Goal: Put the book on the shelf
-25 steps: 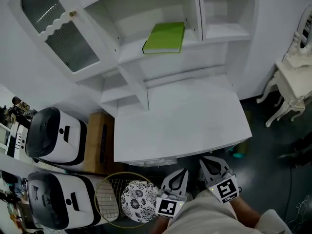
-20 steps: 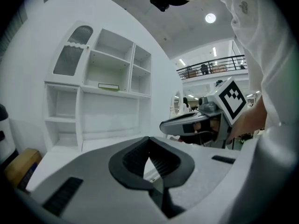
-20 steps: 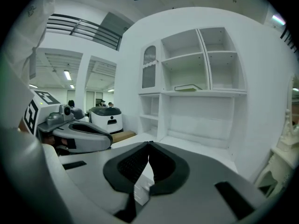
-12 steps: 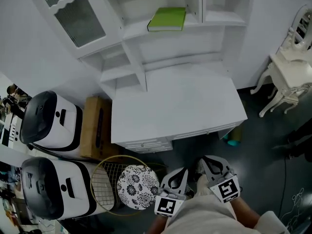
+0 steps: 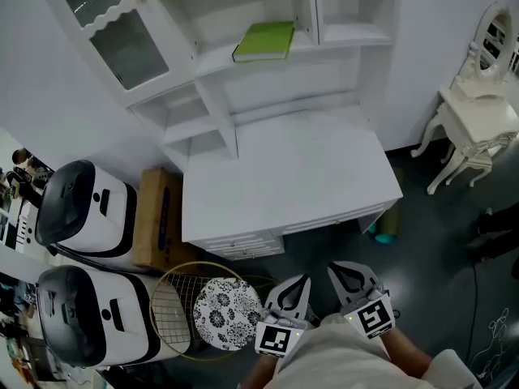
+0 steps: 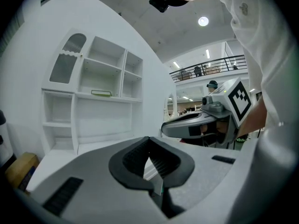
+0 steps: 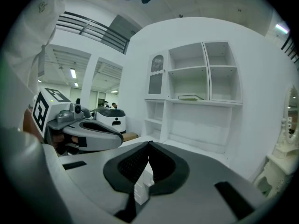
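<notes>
The book (image 5: 264, 41) lies flat on the shelf (image 5: 345, 35) at twelve o'clock, so the job looks done. The left gripper (image 5: 303, 280) and right gripper (image 5: 334, 269) hang at six o'clock, jaws together and empty, well apart from the desk (image 5: 284, 177).

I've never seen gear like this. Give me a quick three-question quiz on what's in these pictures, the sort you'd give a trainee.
1. Where does the green book lie? A: on the desk top. B: on a shelf of the white cabinet. C: in the wire basket.
2. True or false: the left gripper grips the book.
3. Fill in: the jaws of the right gripper are ___.
Key: 1 B. 2 false, its jaws are together with nothing between them, low down near the person and away from the book. 3 shut.
</notes>
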{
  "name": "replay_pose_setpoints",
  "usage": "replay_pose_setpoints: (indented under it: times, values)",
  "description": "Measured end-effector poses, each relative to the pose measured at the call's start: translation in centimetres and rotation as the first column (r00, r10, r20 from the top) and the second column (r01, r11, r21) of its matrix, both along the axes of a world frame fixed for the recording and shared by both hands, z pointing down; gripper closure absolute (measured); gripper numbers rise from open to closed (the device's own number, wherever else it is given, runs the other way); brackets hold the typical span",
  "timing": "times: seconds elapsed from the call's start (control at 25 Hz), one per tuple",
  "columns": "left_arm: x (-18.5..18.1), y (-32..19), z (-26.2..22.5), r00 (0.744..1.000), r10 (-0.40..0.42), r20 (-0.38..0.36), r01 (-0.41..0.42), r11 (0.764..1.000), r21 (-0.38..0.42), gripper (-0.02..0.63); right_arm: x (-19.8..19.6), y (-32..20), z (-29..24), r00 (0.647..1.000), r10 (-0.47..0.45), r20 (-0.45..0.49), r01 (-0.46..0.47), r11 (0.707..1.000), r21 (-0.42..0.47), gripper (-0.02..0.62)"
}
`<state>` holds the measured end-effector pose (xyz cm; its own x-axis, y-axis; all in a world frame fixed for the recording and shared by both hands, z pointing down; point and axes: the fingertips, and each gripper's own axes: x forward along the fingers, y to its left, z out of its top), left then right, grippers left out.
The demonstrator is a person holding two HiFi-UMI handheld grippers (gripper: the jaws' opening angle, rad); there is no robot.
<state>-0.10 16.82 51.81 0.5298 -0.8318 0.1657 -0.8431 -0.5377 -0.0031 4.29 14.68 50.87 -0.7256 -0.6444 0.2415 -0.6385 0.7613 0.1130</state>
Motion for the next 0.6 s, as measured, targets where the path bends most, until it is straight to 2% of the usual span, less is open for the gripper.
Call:
replay_pose_setpoints:
  times: [0.28,0.44,0.6]
  values:
    - [3.7,0.1,-0.1,0.999,0.028,0.030,-0.029,1.000,0.005,0.603,3.1,0.4,0.3,1.000,0.005,0.030,-0.005,1.000,-0.015,0.578]
    - [4.9,-0.2,-0.7,1.000,0.019,-0.002,-0.019,0.999,0.034,0.603,3.7,0.5,-0.1,0.999,-0.008,0.038,0.008,1.000,-0.007,0.578]
    - [5.6,-0.3,-1.1,1.000,0.018,-0.001,-0.018,0.998,0.061,0.603,4.1,0.4,-0.5,0.999,-0.019,0.046,0.018,1.000,0.008,0.578]
